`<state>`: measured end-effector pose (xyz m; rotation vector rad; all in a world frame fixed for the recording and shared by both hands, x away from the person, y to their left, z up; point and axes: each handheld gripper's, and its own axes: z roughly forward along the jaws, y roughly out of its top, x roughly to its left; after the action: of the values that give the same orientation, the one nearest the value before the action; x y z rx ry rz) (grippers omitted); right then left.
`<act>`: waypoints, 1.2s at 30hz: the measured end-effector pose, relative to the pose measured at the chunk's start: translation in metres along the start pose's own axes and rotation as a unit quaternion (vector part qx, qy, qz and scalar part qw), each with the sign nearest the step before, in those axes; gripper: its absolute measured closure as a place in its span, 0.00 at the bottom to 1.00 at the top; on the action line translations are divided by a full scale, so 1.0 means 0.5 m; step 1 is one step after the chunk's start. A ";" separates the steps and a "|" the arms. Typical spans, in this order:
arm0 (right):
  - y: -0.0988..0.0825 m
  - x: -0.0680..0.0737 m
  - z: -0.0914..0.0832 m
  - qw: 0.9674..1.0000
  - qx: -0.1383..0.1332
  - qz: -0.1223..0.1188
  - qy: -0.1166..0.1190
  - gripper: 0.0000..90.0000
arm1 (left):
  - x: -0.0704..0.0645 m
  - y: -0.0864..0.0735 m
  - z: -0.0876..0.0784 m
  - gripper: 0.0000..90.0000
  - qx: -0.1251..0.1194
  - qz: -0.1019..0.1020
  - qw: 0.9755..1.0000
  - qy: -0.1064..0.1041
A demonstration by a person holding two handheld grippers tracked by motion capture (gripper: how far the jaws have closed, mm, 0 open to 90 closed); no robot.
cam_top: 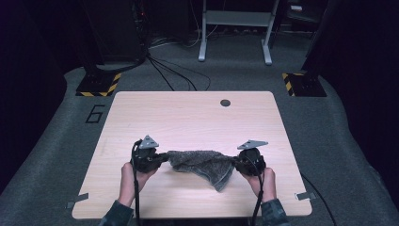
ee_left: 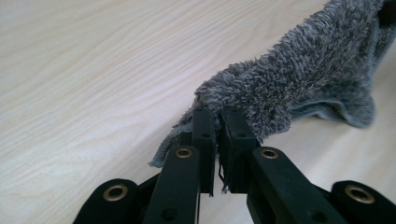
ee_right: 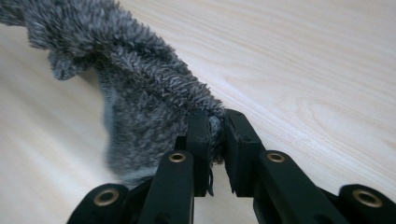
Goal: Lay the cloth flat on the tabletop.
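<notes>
I have a grey fluffy towel (cam_top: 202, 165) stretched between my two tongs over the near half of the pale wooden worktop (cam_top: 188, 117). My left tongs (cam_top: 162, 159) pinch its left end and my right tongs (cam_top: 235, 164) pinch its right end, the two hands well apart with the cloth spanning the gap.

From the high view the towel bunches along its upper edge and a loose corner droops toward me, nearer the right tongs, down to the worktop.

Looking along my left tongs (ee_left: 217, 114), the two black jaws stand nearly together with a fold of towel (ee_left: 299, 79) clamped between them; a thin edge of fabric hangs out below the jaws and the rest runs off up and to the right, with its lower hem close over the worktop (ee_left: 93, 70).

Along my right tongs (ee_right: 215, 116), the jaws are likewise drawn close on the towel (ee_right: 140, 93), which rises away to the upper left over the wood (ee_right: 303, 60).
</notes>
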<state>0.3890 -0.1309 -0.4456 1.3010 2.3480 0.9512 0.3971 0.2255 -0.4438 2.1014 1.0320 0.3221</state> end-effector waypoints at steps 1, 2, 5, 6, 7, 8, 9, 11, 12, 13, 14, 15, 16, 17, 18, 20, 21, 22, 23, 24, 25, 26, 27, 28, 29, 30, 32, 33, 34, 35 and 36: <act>0.000 -0.009 0.029 1.000 0.007 0.010 -0.006 0.87 | 0.010 -0.001 0.012 0.88 0.009 -0.005 1.000 0.009; 0.000 -0.009 0.029 1.000 0.007 0.010 -0.006 0.87 | 0.019 -0.002 0.025 0.88 0.010 -0.014 1.000 0.020; 0.000 -0.026 0.076 0.999 0.017 0.033 -0.027 0.69 | 0.040 -0.005 0.046 0.60 0.014 -0.048 0.998 0.042; 0.000 -0.026 0.076 0.999 0.017 0.033 -0.027 0.69 | 0.041 -0.007 0.047 0.60 0.009 -0.056 0.998 0.042; -0.001 -0.026 0.078 0.999 0.015 0.034 -0.031 0.64 | 0.040 -0.010 0.046 0.56 0.011 -0.053 0.998 0.045; -0.002 -0.024 0.075 0.999 0.010 0.035 -0.036 0.59 | 0.037 -0.012 0.045 0.51 0.007 -0.054 0.997 0.046; -0.004 -0.020 0.069 0.998 0.003 0.039 -0.043 0.56 | 0.036 -0.015 0.042 0.49 0.009 -0.046 0.998 0.043; -0.011 -0.012 0.046 0.998 -0.014 0.042 -0.051 0.50 | 0.031 -0.020 0.041 0.44 0.006 -0.041 0.998 0.042; -0.011 -0.012 0.046 0.998 -0.014 0.042 -0.051 0.50 | 0.031 -0.020 0.041 0.44 0.006 -0.041 0.998 0.042; -0.012 -0.010 0.041 0.998 -0.021 0.037 -0.048 0.49 | 0.028 -0.021 0.044 0.44 0.002 -0.044 0.998 0.037; -0.018 0.002 0.027 0.998 -0.026 0.039 -0.045 0.48 | 0.029 -0.020 0.045 0.42 0.006 -0.034 0.999 0.035; -0.018 0.002 0.027 0.998 -0.026 0.039 -0.045 0.48 | 0.026 -0.020 0.050 0.42 0.006 -0.034 0.999 0.029; -0.021 0.008 0.023 0.998 -0.030 0.032 -0.041 0.47 | 0.023 -0.018 0.054 0.41 0.007 -0.030 0.999 0.027; -0.024 0.016 0.019 0.998 -0.030 0.030 -0.038 0.46 | 0.018 -0.016 0.061 0.39 0.006 -0.027 0.999 0.020; -0.027 0.021 0.016 0.999 -0.031 0.021 -0.031 0.45 | 0.013 -0.015 0.066 0.38 0.010 -0.019 1.000 0.017; -0.034 0.034 0.013 0.999 -0.032 0.022 -0.023 0.44 | 0.001 -0.009 0.082 0.37 0.015 -0.005 1.000 0.013; -0.039 0.045 0.015 0.999 -0.035 0.026 -0.013 0.43 | -0.005 -0.005 0.096 0.37 0.019 0.001 1.000 0.013; -0.039 0.045 0.015 0.999 -0.035 0.026 -0.013 0.43 | -0.005 -0.005 0.096 0.36 0.019 0.001 1.000 0.013; -0.041 0.050 0.018 0.999 -0.032 0.023 -0.008 0.43 | -0.005 -0.002 0.105 0.36 0.021 0.005 1.000 0.010; -0.042 0.055 0.022 0.999 -0.031 0.024 -0.007 0.43 | -0.005 0.002 0.116 0.37 0.023 0.005 1.000 0.009; -0.042 0.061 0.029 0.999 -0.026 0.022 -0.001 0.42 | -0.004 0.005 0.122 0.37 0.025 0.006 1.000 0.010; -0.043 0.065 0.040 1.000 -0.024 0.015 0.002 0.41 | -0.001 0.009 0.130 0.36 0.025 0.006 1.000 0.009; -0.043 0.065 0.040 1.000 -0.024 0.015 0.002 0.41 | 0.002 0.013 0.137 0.36 0.026 0.006 1.000 0.006; -0.042 0.067 0.047 1.000 -0.022 0.018 0.004 0.40 | 0.004 0.018 0.144 0.36 0.028 0.006 1.000 0.006; -0.042 0.072 0.054 0.999 -0.016 0.028 0.007 0.39 | 0.008 0.023 0.151 0.36 0.033 0.009 0.999 0.007; -0.043 0.073 0.062 1.000 -0.014 0.025 0.007 0.38 | 0.011 0.027 0.160 0.36 0.034 0.011 0.999 0.005; -0.047 0.075 0.077 1.000 -0.001 0.023 0.000 0.35 | 0.017 0.030 0.178 0.34 0.047 0.014 0.999 0.002; -0.050 0.074 0.084 1.000 0.001 0.024 -0.002 0.35 | 0.020 0.030 0.184 0.33 0.052 0.015 0.999 0.000; -0.051 0.074 0.086 1.000 0.003 0.028 0.000 0.34 | 0.022 0.029 0.192 0.33 0.055 0.014 0.998 0.001; -0.054 0.073 0.091 1.000 0.006 0.027 -0.003 0.32 | 0.025 0.027 0.200 0.32 0.061 0.014 0.998 0.000; -0.057 0.073 0.095 1.000 0.011 0.029 -0.005 0.31 | 0.027 0.024 0.205 0.32 0.066 0.012 0.998 0.002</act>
<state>0.3765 -0.0918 -0.4976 1.3857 2.3325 0.9355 0.4654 0.1774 -0.5061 2.2338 1.0559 0.2772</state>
